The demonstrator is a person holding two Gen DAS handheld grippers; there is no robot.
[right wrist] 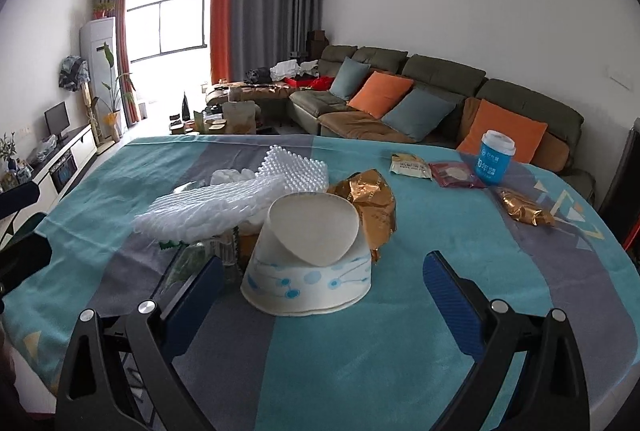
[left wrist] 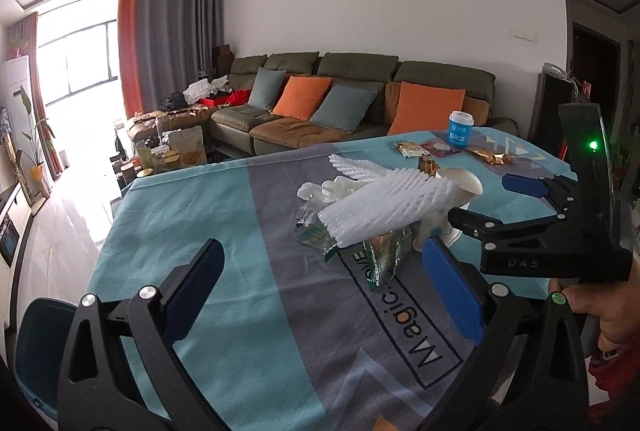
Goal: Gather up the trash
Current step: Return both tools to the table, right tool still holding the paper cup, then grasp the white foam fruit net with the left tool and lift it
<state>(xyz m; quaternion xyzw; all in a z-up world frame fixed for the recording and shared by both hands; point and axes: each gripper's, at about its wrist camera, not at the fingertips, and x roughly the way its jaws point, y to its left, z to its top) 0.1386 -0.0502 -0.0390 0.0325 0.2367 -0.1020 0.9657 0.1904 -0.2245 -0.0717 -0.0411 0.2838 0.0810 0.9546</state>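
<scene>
The right gripper [right wrist: 324, 295] hangs with jaws apart, an upturned paper cup [right wrist: 308, 263] dead ahead between them on the counter [right wrist: 440, 223]. The left gripper [left wrist: 332, 291], jaws also apart, sits farther back, the foam netting [left wrist: 384, 211] lying crosswise beyond it.

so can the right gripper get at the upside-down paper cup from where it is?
Probably yes. The right gripper is open, and the paper cup sits rim-down just ahead between its fingers. Foam netting and a gold wrapper lie behind, not between.
</scene>
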